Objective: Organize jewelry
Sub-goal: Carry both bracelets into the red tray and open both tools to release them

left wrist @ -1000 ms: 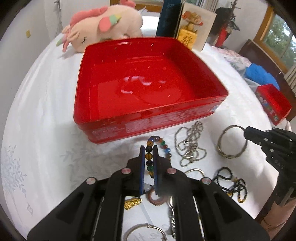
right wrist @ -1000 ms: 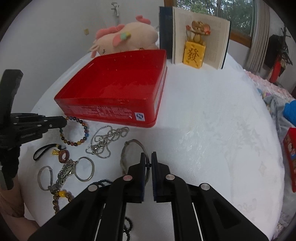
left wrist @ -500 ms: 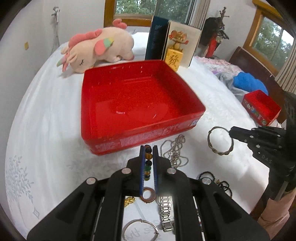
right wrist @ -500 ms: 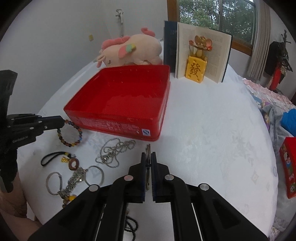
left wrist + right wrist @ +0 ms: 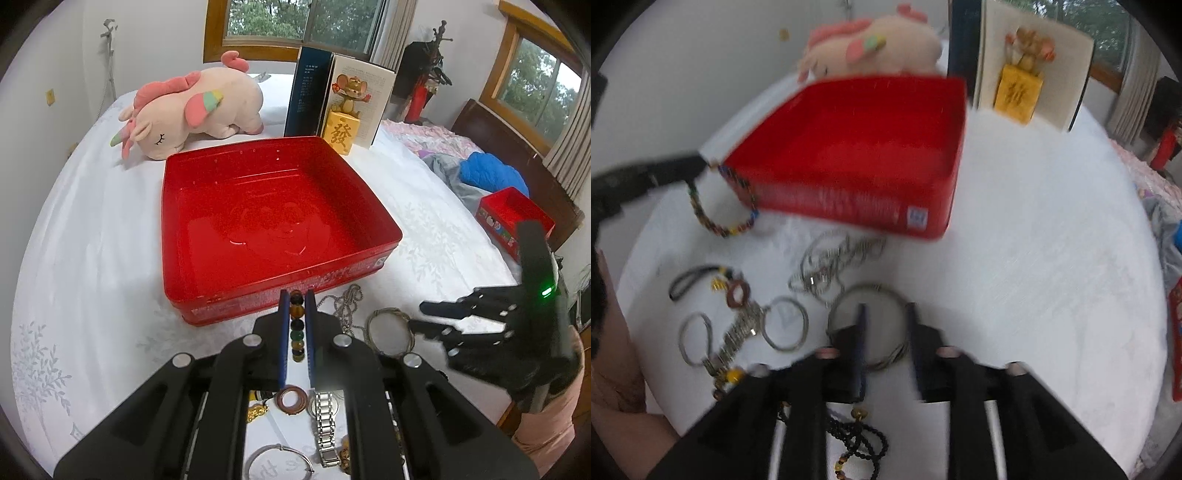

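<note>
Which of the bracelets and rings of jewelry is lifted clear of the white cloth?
The multicoloured bead bracelet, clamped in the left gripper and dangling beside the red tin; the metal bangles lie flat.

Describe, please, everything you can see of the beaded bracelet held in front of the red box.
The beaded bracelet is a loop of round, glossy beads in amber, dark, green and blue tones. The left hand-held gripper is shut on one stretch of it, with the beads lined up between the two fingers. In the right wrist view the rest of the loop hangs below the fingertips, in front of the near corner of the red box. Whether it touches the tablecloth cannot be told.
</note>
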The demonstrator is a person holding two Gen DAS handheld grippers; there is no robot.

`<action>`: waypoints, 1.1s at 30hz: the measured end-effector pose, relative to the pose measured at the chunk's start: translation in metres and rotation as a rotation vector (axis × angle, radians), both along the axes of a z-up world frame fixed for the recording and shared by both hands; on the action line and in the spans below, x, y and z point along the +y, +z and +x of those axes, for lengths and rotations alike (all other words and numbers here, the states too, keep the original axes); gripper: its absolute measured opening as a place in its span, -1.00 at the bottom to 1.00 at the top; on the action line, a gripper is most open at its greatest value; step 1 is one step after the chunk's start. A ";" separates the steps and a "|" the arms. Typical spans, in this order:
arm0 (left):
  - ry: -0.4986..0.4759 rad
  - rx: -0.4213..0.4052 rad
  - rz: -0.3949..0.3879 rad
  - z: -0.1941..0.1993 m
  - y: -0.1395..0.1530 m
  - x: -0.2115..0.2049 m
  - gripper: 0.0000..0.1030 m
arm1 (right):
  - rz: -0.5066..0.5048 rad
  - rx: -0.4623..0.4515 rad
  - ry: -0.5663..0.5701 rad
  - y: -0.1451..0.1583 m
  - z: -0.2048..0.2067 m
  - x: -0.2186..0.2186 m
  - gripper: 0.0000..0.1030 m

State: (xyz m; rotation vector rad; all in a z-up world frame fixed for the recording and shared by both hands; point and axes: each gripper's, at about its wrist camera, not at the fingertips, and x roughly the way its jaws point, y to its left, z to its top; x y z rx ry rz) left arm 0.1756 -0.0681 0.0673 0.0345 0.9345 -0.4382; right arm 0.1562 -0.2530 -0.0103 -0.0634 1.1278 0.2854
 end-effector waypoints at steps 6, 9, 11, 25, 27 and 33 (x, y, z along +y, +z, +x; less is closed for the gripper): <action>-0.006 0.001 -0.002 0.000 0.000 0.000 -0.88 | -0.009 0.068 -0.029 -0.023 0.013 -0.006 -0.49; -0.003 0.007 -0.005 0.001 -0.002 0.000 -0.88 | -0.047 0.049 -0.015 -0.027 0.012 0.000 -0.57; -0.005 0.015 -0.008 0.002 -0.003 0.001 -0.88 | -0.044 0.042 -0.015 -0.026 0.012 0.001 -0.84; 0.005 0.009 -0.025 0.004 0.001 0.007 -0.88 | -0.045 -0.163 -0.030 0.043 -0.018 -0.001 -0.85; 0.008 0.003 -0.032 0.004 0.005 0.008 -0.88 | -0.033 -0.186 -0.032 0.056 -0.016 0.001 -0.85; 0.027 -0.030 -0.053 0.013 0.022 0.011 -0.88 | 0.010 -0.237 -0.027 0.084 0.004 0.003 -0.85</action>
